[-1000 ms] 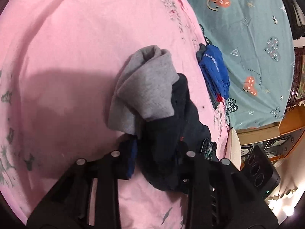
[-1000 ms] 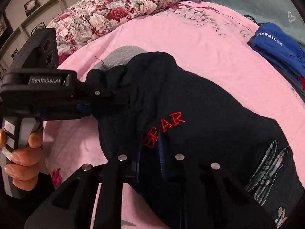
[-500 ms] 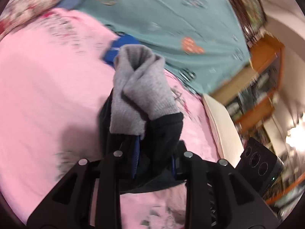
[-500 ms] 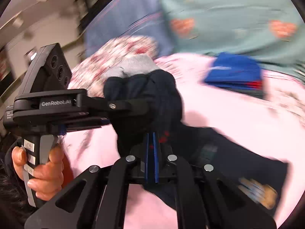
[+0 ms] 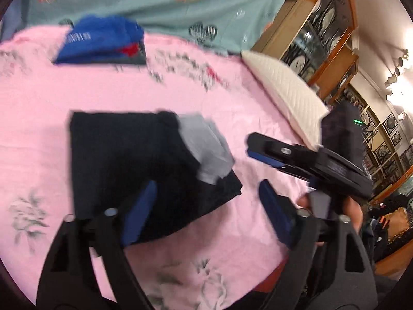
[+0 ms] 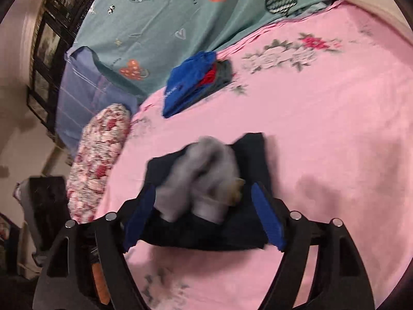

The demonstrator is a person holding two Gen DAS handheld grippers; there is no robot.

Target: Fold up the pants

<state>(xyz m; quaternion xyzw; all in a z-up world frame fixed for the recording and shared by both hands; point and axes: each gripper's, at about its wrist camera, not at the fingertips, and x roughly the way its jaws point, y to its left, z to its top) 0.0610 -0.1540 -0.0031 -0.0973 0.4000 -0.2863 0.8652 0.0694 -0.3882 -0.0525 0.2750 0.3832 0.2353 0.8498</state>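
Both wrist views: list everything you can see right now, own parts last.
Pants: one, dark navy with grey waistband, folded flat on the sheet, mid-bed.
Folded clothes stack: one, blue on top, red and grey beneath, far side of the sheet.
Bed sheet: one, pink with flowers, under everything.
Teal cover: one, heart prints, beyond the sheet.
Floral pillow: one, red and white, bed edge.
White pad: one, quilted, bed edge.
Display cabinets: wooden, background.
Left tool: open, above pants.
Right tool: open, over waistband.

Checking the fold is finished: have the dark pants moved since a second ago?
Yes. The pants have dropped from both claws onto the pink sheet, lying folded, nearer than the blue clothes pile.
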